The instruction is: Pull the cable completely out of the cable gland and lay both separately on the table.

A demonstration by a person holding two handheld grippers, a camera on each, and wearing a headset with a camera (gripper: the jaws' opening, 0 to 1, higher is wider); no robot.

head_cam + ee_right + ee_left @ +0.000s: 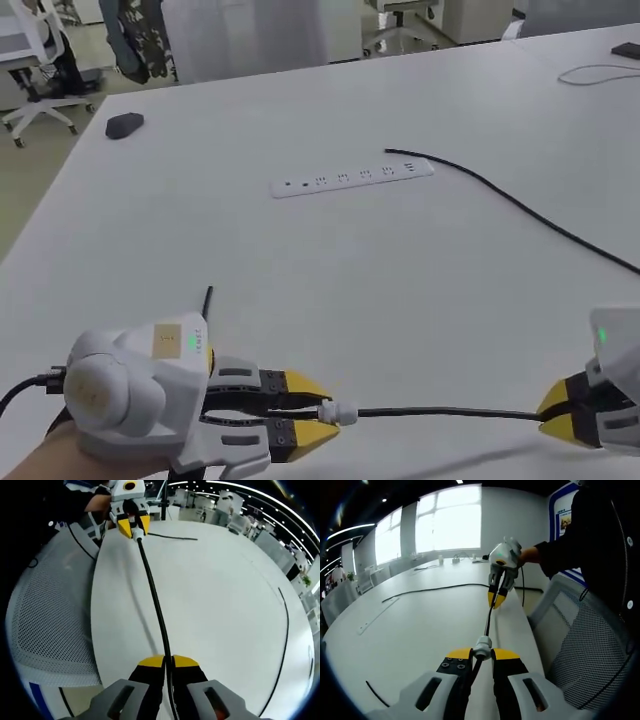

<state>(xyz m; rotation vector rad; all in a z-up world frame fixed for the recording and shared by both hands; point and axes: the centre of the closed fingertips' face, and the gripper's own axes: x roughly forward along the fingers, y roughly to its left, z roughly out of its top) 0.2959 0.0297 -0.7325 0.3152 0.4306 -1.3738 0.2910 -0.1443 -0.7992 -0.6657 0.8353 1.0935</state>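
Above the desk [300,260], the fingers of the left gripper [325,412] pinched the white cable gland [343,412]. Those of the right gripper [552,415] clamped the black cable [450,411], taut between them.

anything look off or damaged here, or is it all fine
Nothing stands out. The cable runs straight from the cable gland, held in the left gripper, to the right gripper; no kink or spill shows on the table.
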